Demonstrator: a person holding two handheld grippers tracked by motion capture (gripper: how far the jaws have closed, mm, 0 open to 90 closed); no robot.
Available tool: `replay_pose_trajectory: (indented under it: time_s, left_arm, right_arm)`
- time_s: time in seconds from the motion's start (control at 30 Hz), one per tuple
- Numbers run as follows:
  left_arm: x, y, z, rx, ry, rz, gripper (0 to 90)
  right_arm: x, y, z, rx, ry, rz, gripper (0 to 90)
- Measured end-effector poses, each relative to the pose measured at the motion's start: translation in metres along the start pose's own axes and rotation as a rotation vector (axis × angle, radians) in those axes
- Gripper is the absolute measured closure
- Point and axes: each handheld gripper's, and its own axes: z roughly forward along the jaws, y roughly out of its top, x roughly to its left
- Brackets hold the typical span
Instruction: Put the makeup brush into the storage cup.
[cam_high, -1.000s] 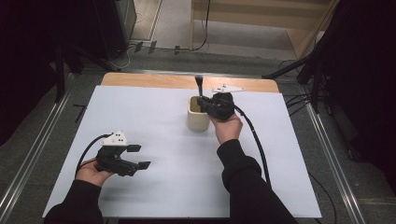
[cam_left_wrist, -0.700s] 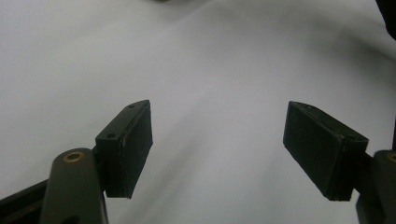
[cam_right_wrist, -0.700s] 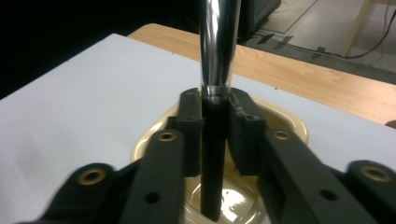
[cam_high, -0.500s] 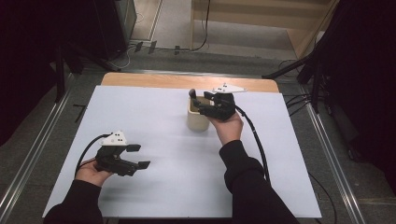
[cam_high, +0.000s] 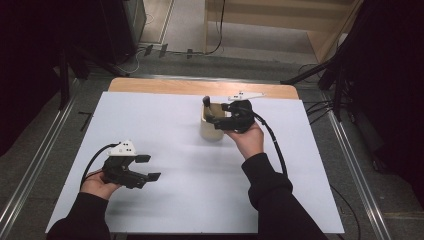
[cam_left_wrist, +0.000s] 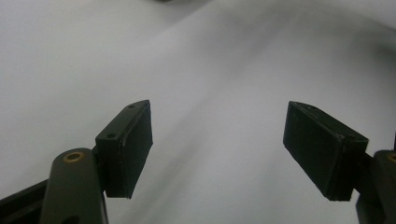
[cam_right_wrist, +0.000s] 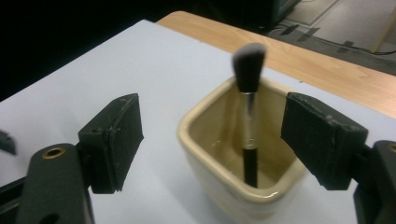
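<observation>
**Makeup brush stands in the cup, right tongs spread wide**

The right tongs (cam_right_wrist: 212, 144) have just been opening; their pads now stand well apart, one on each side of the cream ceramic cup (cam_right_wrist: 233, 186), pressing on nothing. Between and just beyond them the makeup brush (cam_right_wrist: 249, 116) stands in the cup, bristles up, handle end on the cup's floor, leaning a little against the far wall. The left tongs (cam_left_wrist: 219, 144) are also wide open and hold nothing, with bare white surface (cam_left_wrist: 210, 70) ahead of them, well apart from the cup.
</observation>
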Motion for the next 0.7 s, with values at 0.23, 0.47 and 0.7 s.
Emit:
replay_pose_trajectory:
  time_s: [0.23, 0.47, 0.7]
  left_arm:
    - [0.000, 0.000, 0.000, -0.001, 0.000, -0.001, 24.6]
    - [0.000, 0.000, 0.000, 0.000, 0.000, -0.001, 24.6]
    - [0.001, 0.000, 0.000, 0.003, 0.001, -0.002, 24.6]
  right_arm:
    - [0.009, -0.002, -0.005, 0.033, 0.051, -0.012, 19.5]
    - [0.011, -0.008, -0.012, 0.056, 0.064, -0.026, 19.6]
    - [0.014, -0.018, -0.015, 0.083, 0.095, -0.036, 19.8]
